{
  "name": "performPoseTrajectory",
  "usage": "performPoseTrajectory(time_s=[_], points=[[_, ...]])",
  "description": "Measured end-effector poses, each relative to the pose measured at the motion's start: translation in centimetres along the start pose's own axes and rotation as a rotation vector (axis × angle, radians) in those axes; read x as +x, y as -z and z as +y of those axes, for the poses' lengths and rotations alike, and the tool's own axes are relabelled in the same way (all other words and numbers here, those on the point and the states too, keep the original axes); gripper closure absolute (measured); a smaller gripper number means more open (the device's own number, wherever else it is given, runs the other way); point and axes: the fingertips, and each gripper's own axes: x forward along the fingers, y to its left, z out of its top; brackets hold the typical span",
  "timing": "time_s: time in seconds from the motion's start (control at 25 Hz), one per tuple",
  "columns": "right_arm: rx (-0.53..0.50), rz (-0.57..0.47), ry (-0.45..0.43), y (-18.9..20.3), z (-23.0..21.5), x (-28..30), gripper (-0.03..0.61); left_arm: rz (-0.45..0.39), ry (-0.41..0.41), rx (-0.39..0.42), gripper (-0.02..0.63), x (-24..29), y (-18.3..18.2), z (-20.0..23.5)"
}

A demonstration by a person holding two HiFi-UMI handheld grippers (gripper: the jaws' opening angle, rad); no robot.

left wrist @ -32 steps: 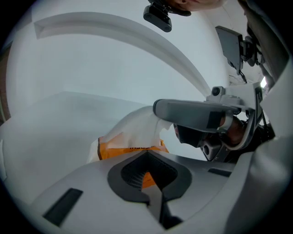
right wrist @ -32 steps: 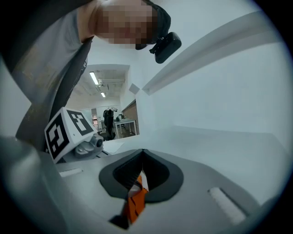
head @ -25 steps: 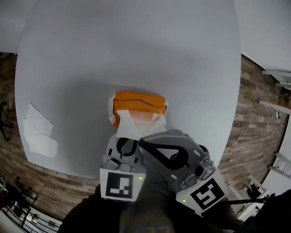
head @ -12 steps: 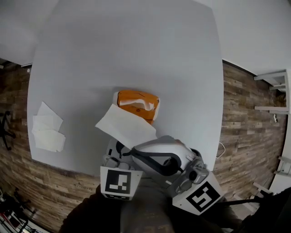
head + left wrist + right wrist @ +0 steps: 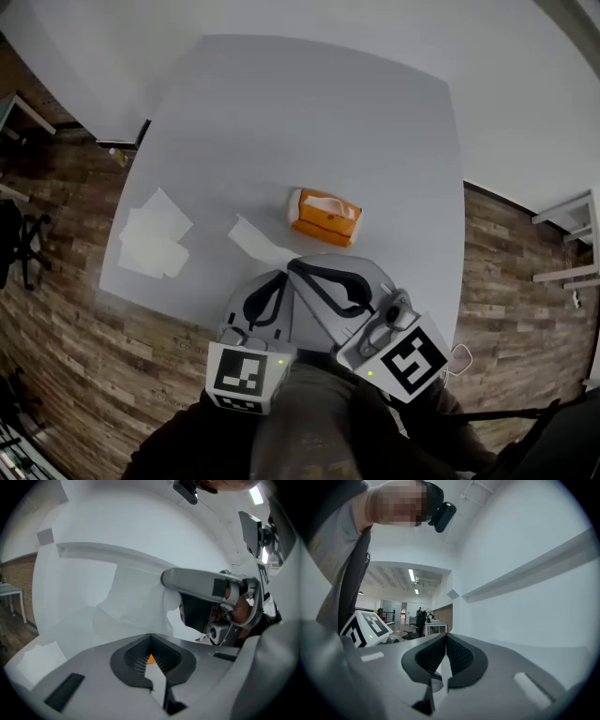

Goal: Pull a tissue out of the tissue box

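The orange tissue box [image 5: 323,217] stands in the middle of the pale grey table [image 5: 281,122]. A white tissue [image 5: 259,240] hangs free of the box to its left, and my right gripper [image 5: 296,266] is shut on its near end. In the left gripper view the tissue [image 5: 133,604] droops from the right gripper [image 5: 165,578]; a white sliver of it shows between the jaws of the right gripper [image 5: 446,637]. My left gripper [image 5: 278,279] is just beside the right one, shut with nothing in it. The box [image 5: 150,658] shows as an orange speck behind the left gripper [image 5: 150,636].
Several loose tissues [image 5: 155,234] lie near the table's left edge. Wooden floor [image 5: 75,337] surrounds the table, with white furniture [image 5: 562,211] at the right and a dark chair [image 5: 17,246] at the left.
Both grippers have risen and drawn back from the box. The tissue has come out of the box and now hangs from the right gripper. The table looks smaller and farther.
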Motion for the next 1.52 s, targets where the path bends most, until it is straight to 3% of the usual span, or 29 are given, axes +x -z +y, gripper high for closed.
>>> performPoseTrajectory(time_s=[0.12,0.28,0.48,0.76,1.04,1.16,1.24,1.36,1.52], points=[[0.038,-0.019,-0.019,0.1,0.9,1.6,0.575,-0.017,-0.08,0.007,0.614,-4.0,0.0,1.0],[0.011,-0.03,-0.036,0.7,1.9,4.4,0.575,-0.01,-0.161,0.008,0.614,-9.0,0.9,2.6],[-0.02,-0.008,0.065,1.3,2.5,8.9,0.575,-0.036,-0.258,-0.039,0.614,-13.8,1.3,8.4],[-0.046,0.035,0.169,5.0,5.1,20.1,0.575,-0.002,-0.259,-0.011,0.614,-17.8,2.2,20.4],[-0.032,0.159,0.182,14.4,9.5,32.4,0.575,0.086,-0.309,-0.052,0.614,-21.6,5.5,31.2],[-0.01,0.233,0.189,19.1,11.5,36.0,0.571,0.116,-0.333,-0.069,0.614,-23.2,7.0,34.2],[0.038,0.276,0.154,21.0,13.3,37.7,0.534,0.11,-0.363,-0.076,0.614,-24.2,7.4,36.0],[0.092,0.299,0.093,21.8,15.8,38.7,0.485,0.102,-0.382,-0.085,0.614,-25.0,7.7,37.6],[0.132,0.302,0.055,20.9,18.1,37.5,0.436,0.093,-0.347,-0.102,0.614,-25.2,7.7,37.3]])
